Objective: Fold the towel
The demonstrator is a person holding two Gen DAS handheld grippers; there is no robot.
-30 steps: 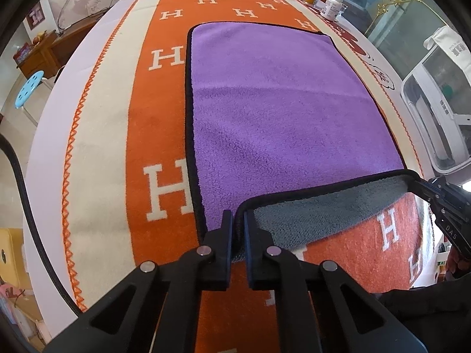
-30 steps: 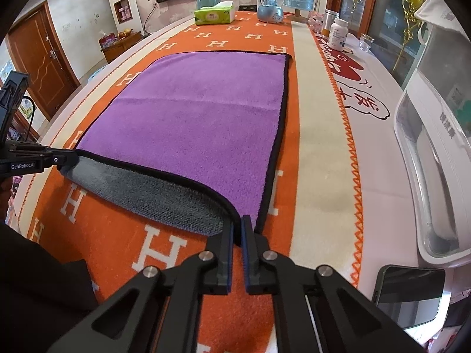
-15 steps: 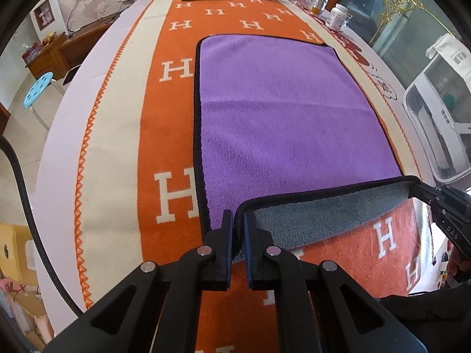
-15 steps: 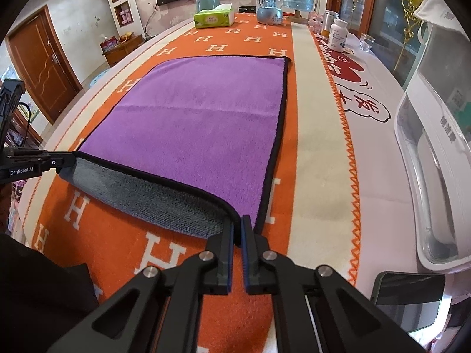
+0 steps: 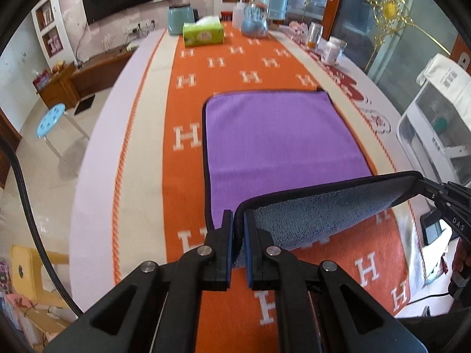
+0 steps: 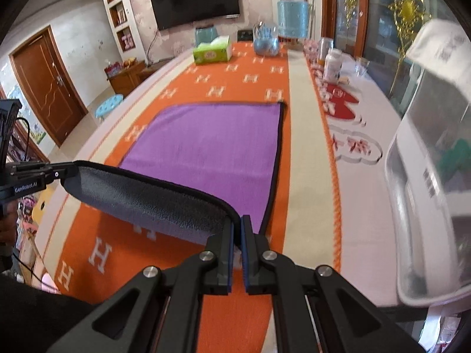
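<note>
Overhead, the left gripper and right gripper each pinch a near corner of the purple towel, its lifted hem stretched between both jaws; the rest lies straight ahead on the worktop, far edge awaiting.

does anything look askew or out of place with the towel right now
Nothing stands out. The towel lies flat and square on the orange runner, its near edge lifted evenly by the left hand-held gripper and right hand-held gripper.

A long table wears an orange cloth with white H letters. A purple towel, a green tissue box and jars lie on it.
</note>
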